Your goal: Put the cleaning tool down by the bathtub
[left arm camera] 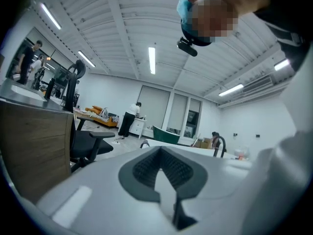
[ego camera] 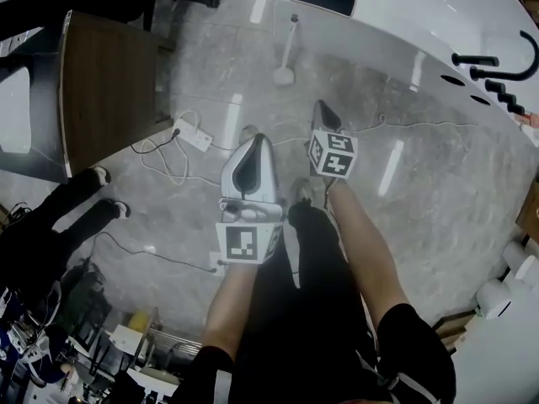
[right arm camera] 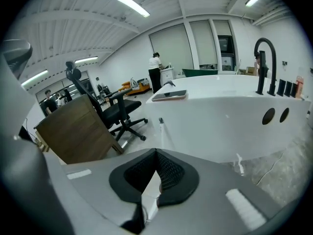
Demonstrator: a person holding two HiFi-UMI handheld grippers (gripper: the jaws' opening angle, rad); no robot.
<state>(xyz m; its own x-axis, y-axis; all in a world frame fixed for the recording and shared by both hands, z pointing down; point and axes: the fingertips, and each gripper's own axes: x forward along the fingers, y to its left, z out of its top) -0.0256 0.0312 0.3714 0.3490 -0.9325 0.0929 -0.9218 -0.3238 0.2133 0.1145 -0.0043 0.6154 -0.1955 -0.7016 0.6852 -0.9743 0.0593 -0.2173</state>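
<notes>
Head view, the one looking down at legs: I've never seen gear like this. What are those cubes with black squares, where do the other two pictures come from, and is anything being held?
No robot here: a person holds tongs in each hand, and the patterned cubes are part of those. The head view comes from a camera on the person's head, looking down at the grey marble floor. The other two come from cameras riding on the left tongs and the right tongs. Both are shut and empty. The white long-handled cleaning brush stands on the floor by the white bathtub.

Both forearms reach downward; left gripper (ego camera: 256, 144) and right gripper (ego camera: 323, 110) jaws closed, empty.
</notes>
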